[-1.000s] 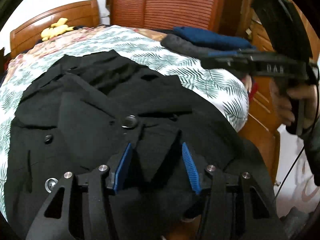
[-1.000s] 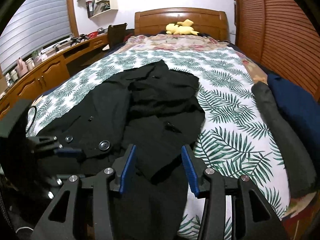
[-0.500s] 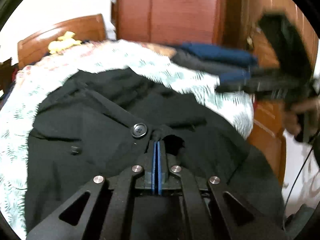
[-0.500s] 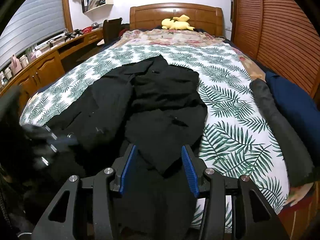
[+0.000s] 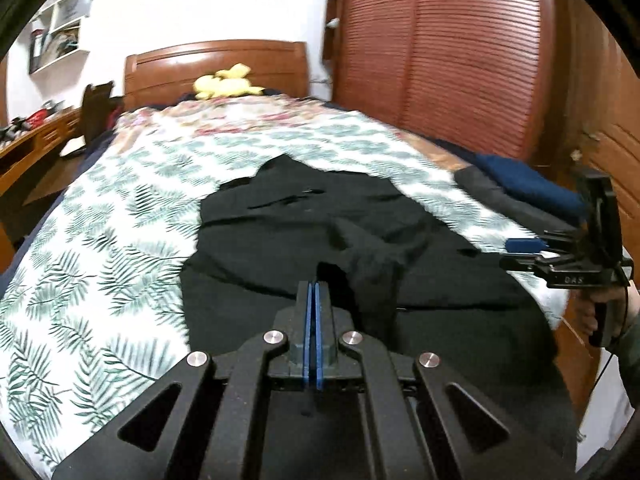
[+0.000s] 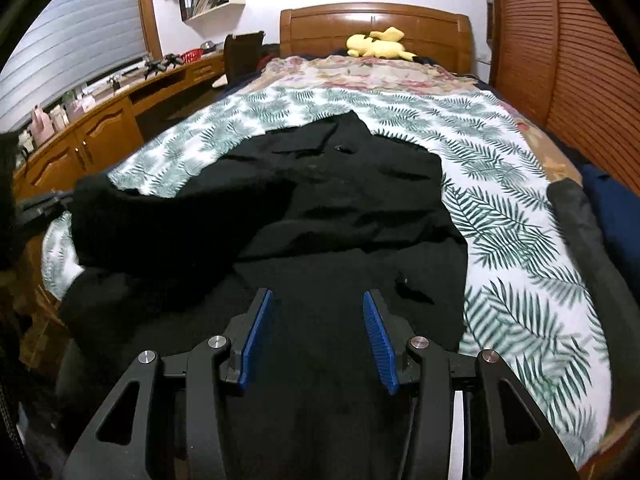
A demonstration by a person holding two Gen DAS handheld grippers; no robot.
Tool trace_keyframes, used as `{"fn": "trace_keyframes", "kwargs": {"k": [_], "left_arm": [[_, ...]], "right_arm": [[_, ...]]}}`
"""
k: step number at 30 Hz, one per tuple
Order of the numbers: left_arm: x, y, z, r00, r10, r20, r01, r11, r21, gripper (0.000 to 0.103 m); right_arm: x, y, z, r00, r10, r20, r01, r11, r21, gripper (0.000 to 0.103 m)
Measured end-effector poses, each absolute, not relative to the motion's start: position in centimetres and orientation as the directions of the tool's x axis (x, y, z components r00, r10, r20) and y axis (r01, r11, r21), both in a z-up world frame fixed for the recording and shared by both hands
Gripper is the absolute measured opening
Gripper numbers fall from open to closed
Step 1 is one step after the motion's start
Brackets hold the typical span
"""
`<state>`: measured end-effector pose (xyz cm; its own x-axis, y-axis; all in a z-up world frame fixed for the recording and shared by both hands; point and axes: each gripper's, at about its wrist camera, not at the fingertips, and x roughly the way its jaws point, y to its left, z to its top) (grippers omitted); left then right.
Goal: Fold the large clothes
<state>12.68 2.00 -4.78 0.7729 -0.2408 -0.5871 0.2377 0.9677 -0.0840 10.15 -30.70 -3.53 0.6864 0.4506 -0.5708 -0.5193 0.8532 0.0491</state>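
Note:
A large black coat (image 6: 340, 208) lies spread on the leaf-print bedspread (image 6: 520, 220). It also shows in the left wrist view (image 5: 320, 220). My left gripper (image 5: 313, 285) is shut on a fold of the black coat and lifts that part off the bed; the raised flap shows at the left of the right wrist view (image 6: 140, 216). My right gripper (image 6: 316, 300) is open and empty, just above the coat's near hem. The right gripper also appears in the left wrist view (image 5: 560, 256).
Folded dark grey and blue clothes (image 6: 592, 216) lie along the bed's right edge. A yellow plush toy (image 6: 378, 44) sits at the wooden headboard (image 6: 376, 24). A wooden desk (image 6: 100, 128) runs along the left. A slatted wardrobe (image 5: 440, 52) stands at the right.
My left gripper closed on the coat and pulled the fabric up and across the bed. My right gripper stayed open and moved a little forward over the hem.

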Motion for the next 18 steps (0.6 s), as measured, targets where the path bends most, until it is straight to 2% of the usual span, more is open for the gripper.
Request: {"fn": "trace_keyframes", "kwargs": {"k": [4, 9, 14, 18], "left_arm": [[15.7, 3.9, -6.4, 0.771, -0.159, -0.617, 0.163, 0.985, -0.05, 0.002], [17.6, 6.6, -8.1, 0.742, -0.1, -0.662, 0.061, 0.995, -0.082, 0.002], [16.9, 8.1, -9.4, 0.713, -0.019, -0.701, -0.027, 0.998, -0.055, 0.002], [15.2, 7.9, -10.0, 0.698, -0.02, -0.716, -0.032, 0.998, -0.059, 0.002]], "right_arm": [[14.5, -30.3, -5.6, 0.679, 0.438, -0.589, -0.534, 0.845, 0.012, 0.048], [19.0, -29.3, -7.2, 0.655, 0.443, -0.612, -0.574, 0.818, -0.021, 0.048], [20.3, -28.9, -7.4, 0.639, 0.47, -0.608, -0.61, 0.792, -0.029, 0.048], [19.7, -28.2, -7.2, 0.658, 0.45, -0.603, -0.61, 0.789, -0.077, 0.048]]}}
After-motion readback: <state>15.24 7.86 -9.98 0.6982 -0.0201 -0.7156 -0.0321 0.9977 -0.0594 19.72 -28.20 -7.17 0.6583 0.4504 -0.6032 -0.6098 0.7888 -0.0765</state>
